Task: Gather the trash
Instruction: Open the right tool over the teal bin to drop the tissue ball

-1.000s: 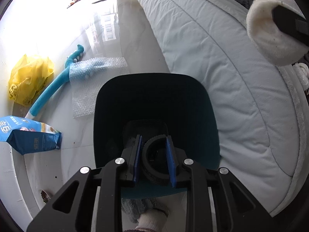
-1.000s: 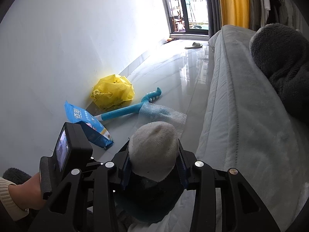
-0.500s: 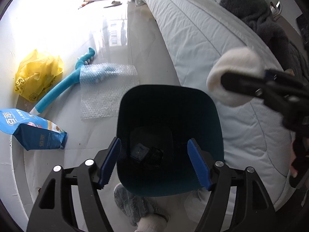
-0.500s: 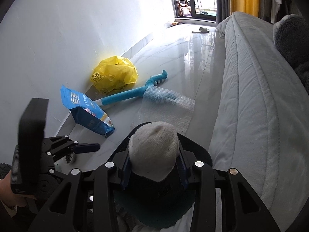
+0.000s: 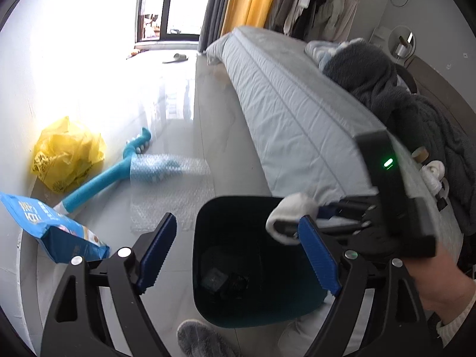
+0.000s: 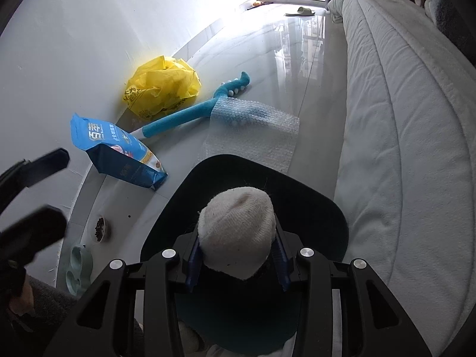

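A dark teal trash bin point(image 5: 208, 226) stands on the floor beside the bed, with dark scraps at its bottom. My left gripper point(image 5: 238, 255) is open and empty above the bin's near rim. My right gripper point(image 6: 236, 260) is shut on a white sock point(image 6: 236, 232) and holds it over the bin's point(image 6: 324, 208) opening. In the left wrist view the sock point(image 5: 290, 208) shows at the bin's far right rim. A sheet of bubble wrap point(image 5: 175, 190), a yellow plastic bag point(image 5: 68, 151) and a blue snack bag point(image 5: 47, 232) lie on the floor.
A blue foam stick point(image 6: 190, 113) lies partly under the bubble wrap point(image 6: 253, 131). The bed point(image 6: 401, 119) with a grey blanket point(image 5: 386, 95) runs along the right. A white wall is on the left. Small dishes point(image 6: 99, 227) sit by the wall. A slipper point(image 5: 175, 57) lies near the window.
My left gripper let go of a dark ring, opened wide and pulled back and tilted up. My right gripper carried the sock from over the bed to above the bin.
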`<state>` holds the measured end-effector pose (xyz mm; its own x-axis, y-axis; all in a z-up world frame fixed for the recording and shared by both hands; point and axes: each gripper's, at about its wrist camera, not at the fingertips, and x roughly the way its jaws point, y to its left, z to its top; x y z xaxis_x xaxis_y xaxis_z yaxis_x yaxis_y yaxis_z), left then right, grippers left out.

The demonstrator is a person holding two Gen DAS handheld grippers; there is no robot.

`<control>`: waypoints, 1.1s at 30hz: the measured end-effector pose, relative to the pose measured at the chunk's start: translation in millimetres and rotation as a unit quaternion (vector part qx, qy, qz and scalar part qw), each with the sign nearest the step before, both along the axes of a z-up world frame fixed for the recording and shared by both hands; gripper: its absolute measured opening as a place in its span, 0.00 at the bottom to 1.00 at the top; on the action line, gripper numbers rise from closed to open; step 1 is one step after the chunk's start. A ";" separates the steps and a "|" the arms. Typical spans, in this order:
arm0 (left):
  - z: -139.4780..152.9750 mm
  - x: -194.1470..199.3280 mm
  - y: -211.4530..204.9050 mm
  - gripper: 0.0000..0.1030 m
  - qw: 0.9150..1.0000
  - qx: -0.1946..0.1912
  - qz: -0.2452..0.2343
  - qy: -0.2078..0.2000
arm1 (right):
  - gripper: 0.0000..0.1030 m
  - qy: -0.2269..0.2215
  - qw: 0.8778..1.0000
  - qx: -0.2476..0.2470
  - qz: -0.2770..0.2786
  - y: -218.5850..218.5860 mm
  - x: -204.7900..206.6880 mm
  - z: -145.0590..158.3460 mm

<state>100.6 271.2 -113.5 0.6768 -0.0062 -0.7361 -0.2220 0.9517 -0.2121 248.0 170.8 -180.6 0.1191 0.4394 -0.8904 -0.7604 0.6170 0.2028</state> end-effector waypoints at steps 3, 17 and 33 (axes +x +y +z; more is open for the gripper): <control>11.7 -0.8 0.7 0.84 1.000 -0.001 0.002 -0.019 | 0.40 0.011 1.000 -0.011 0.000 2.1 -0.6 -8.3; 57.3 -10.0 -2.5 0.84 0.996 0.017 0.003 -0.090 | 0.48 0.017 0.998 -0.056 0.011 9.1 -10.2 -32.4; 83.9 -15.5 -7.4 0.84 0.990 0.020 -0.004 -0.138 | 0.63 0.000 0.999 0.030 0.021 -15.3 -19.9 17.4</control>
